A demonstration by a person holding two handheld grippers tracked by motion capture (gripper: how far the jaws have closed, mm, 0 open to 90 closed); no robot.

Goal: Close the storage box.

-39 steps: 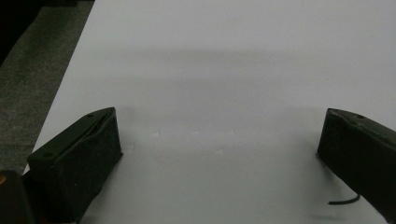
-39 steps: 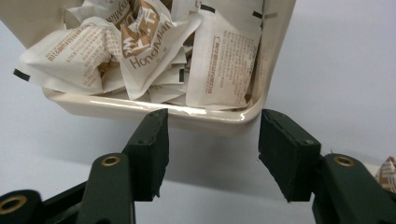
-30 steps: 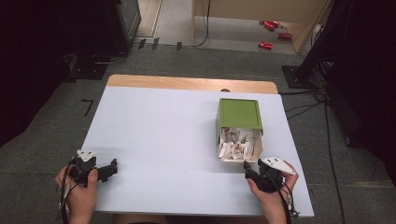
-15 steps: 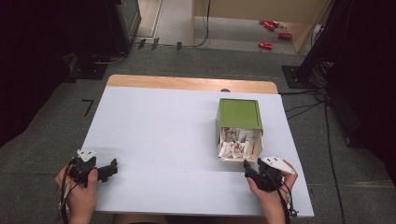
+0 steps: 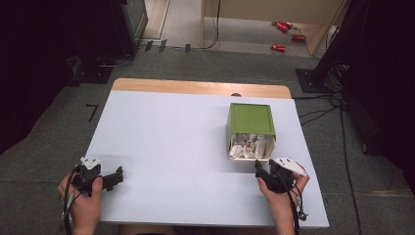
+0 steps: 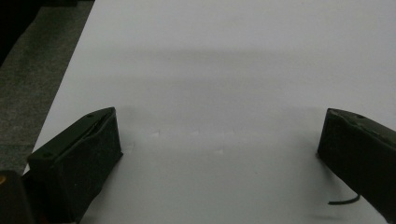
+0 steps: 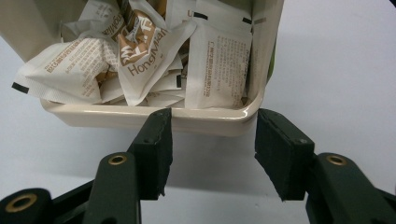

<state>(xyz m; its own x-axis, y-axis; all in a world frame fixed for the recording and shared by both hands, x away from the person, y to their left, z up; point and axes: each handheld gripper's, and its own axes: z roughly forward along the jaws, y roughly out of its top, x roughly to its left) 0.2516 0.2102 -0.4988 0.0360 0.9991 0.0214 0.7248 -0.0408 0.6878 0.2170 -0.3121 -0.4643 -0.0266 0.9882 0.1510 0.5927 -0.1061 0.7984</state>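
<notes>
My left gripper (image 5: pixel 115 177): black body, white three-cornered plate on top, thin dark cable trailing behind; jaws are matte black blocks with small screw holes, and I note a loose black thread by one. My right gripper (image 5: pixel 258 170): black, white plate, dark cable; black padded jaws on arms with brass-coloured rivets. Hands bare, no sleeves visible.

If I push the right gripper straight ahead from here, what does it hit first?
Most likely the cream front rim of the green box lying on its side, with white packets just behind it. The right gripper is open and close to that rim.
</notes>
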